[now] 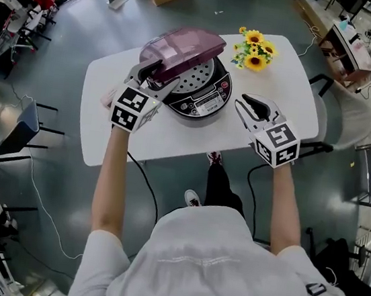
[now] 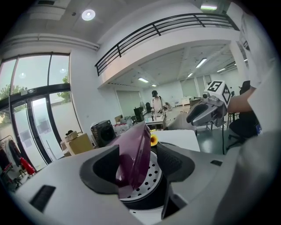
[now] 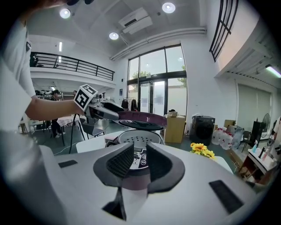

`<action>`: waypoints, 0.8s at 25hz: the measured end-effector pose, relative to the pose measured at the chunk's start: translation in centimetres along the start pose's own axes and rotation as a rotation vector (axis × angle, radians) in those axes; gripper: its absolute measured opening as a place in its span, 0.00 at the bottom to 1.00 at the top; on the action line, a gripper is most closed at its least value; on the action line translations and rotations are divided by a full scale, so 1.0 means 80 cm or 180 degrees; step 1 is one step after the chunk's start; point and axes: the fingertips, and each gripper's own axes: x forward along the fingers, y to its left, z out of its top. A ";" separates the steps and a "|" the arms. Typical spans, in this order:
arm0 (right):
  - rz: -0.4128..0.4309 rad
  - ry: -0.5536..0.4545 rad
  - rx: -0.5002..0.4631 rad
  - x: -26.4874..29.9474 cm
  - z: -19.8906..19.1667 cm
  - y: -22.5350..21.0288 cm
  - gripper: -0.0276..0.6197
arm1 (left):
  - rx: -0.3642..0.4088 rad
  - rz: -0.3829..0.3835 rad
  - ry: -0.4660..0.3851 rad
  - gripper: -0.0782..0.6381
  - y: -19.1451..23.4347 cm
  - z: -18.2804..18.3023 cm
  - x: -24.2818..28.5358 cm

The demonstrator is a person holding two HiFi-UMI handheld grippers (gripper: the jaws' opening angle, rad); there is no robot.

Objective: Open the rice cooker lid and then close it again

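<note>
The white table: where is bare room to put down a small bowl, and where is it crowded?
Bare: the front strip of the table between the rice cooker and the near edge; the right end beyond the right claw, beside the sunflowers. Crowded: the centre, where the left claw straddles the raised lid.

The rice cooker lid (image 1: 183, 50) is see-through plum purple above a black rice cooker body (image 1: 213, 103) with a silver, hole-dotted inner plate (image 1: 196, 78), on a white counter (image 1: 173, 139). The sunflowers (image 1: 255, 51) are yellow with dark centres and green leaves. The left hand-held gripper (image 1: 156, 74) and the right hand-held gripper (image 1: 247, 103) are grey and black, with black-and-white square markers.
</note>
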 end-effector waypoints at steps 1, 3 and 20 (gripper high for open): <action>-0.0001 0.0007 0.0014 -0.001 -0.003 0.001 0.21 | -0.0005 -0.0012 0.0018 0.49 -0.004 -0.003 0.001; -0.0002 0.0013 0.0047 -0.003 -0.008 0.004 0.21 | -0.0011 -0.0030 0.0063 0.49 -0.012 -0.011 0.003; 0.0038 0.0111 0.0176 -0.008 -0.043 0.016 0.21 | -0.0205 -0.0234 0.0320 0.49 -0.056 -0.059 0.020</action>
